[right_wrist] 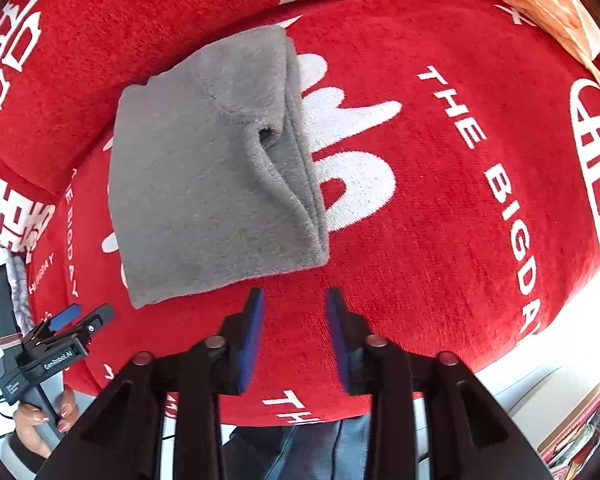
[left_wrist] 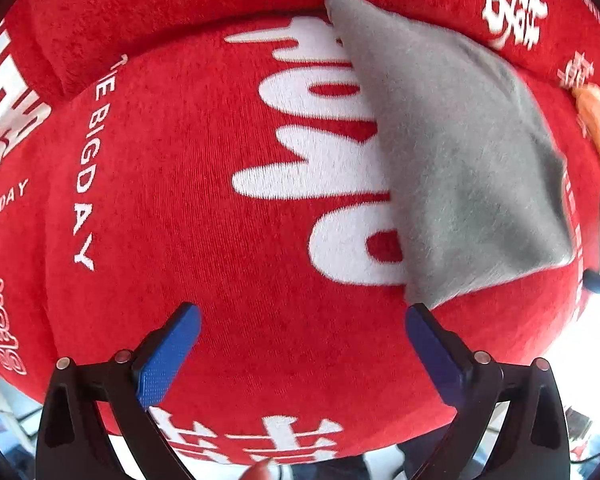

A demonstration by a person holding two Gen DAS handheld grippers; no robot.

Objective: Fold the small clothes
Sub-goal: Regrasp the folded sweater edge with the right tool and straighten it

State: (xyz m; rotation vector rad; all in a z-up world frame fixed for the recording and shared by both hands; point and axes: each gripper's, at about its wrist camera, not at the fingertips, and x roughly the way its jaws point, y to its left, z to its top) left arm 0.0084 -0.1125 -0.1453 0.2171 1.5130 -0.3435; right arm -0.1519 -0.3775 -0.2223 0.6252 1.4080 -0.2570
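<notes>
on the red cover point(left_wrist: 204, 208) with its white lettering, seen from the left wrist view, the grey fleece garment point(left_wrist: 452, 152) lies folded flat, stretching from the cover's far edge down toward the near one. the left hand-held gripper point(left_wrist: 302, 344) hangs straight down over bare red cloth, its blue pads point(left_wrist: 168, 356) standing wide apart with nothing between them; the right-hand pad sits just beside the near corner of the grey piece, and whether it touches i cannot tell. an orange cloth point(left_wrist: 598, 120) shows near the cover's far right corner.

in the right wrist view, the same grey fleece garment point(right_wrist: 204, 176) rests as a thick folded packet over the big white characters, with a loose pocket of fabric gaping along its right side. the right hand-held gripper point(right_wrist: 294, 320) hovers just at the near edge of the packet, jaws partly apart and holding nothing. off the near left edge a hand point(right_wrist: 44, 420) grips the handle of the other tool. the orange cloth point(right_wrist: 548, 12) lies at the far right corner.
</notes>
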